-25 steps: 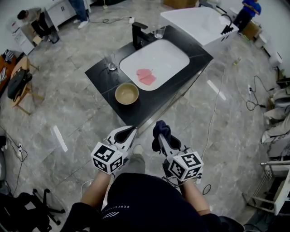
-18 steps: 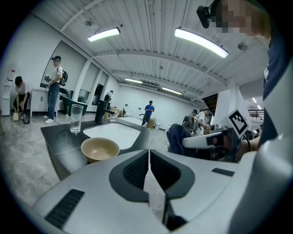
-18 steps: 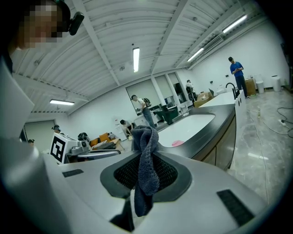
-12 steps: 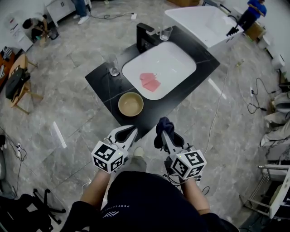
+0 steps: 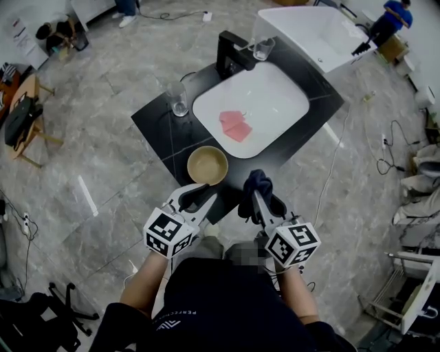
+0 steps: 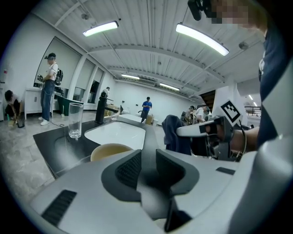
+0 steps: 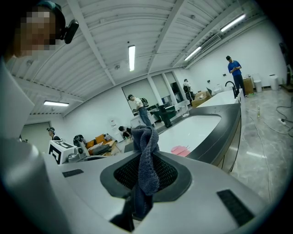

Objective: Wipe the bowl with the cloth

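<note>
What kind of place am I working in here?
Probably a large workshop or test hall, not a home: a free-standing sink counter on tiled floor, ceiling strip lights, other people standing about.

In the left gripper view the left claw (image 6: 147,157), its jaws just now opening with nothing between them, hides the near half of the bowl (image 6: 109,150); only the far rim shows. In the head view the cloth (image 5: 258,184) bunches over the right claw (image 5: 256,199), so its tips cannot be seen there. In the right gripper view the cloth's lower end drops out of sight behind the claw's body. The pink things (image 5: 235,126) in the sink (image 5: 282,96) are too small to identify. The white tub (image 5: 302,27) beyond the surface (image 5: 155,124) is cut by the top edge, as is a person in blue (image 5: 395,14).
</note>
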Demonstrator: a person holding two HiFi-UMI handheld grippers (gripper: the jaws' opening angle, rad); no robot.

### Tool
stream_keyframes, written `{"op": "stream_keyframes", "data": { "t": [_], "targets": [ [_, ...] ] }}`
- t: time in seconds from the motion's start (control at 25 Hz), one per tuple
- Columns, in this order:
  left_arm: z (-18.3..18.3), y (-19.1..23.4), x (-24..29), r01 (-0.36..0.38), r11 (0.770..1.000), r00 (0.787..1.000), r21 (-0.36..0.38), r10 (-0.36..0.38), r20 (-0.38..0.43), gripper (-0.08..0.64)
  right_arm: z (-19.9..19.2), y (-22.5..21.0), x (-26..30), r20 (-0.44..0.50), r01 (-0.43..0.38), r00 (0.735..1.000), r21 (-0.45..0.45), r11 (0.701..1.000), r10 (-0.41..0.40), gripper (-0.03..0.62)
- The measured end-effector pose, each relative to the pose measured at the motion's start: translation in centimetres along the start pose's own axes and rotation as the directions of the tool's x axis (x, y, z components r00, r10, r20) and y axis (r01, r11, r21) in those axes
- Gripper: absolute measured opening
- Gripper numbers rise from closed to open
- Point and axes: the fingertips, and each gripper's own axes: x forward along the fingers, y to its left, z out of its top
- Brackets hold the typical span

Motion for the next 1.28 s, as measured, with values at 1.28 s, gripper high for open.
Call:
{"op": "stream_keyframes", "data": {
  "t": [1.28],
  "targets": [
    [-4.4, 4.4, 4.1, -0.138, 0.93, 0.88, 0.341, 0.273, -0.388, 0.22, 1.6, -1.6, 10.1, -0.375, -0.35, 0.88, -0.092, 0.932, 0.293, 0.069]
  ]
}}
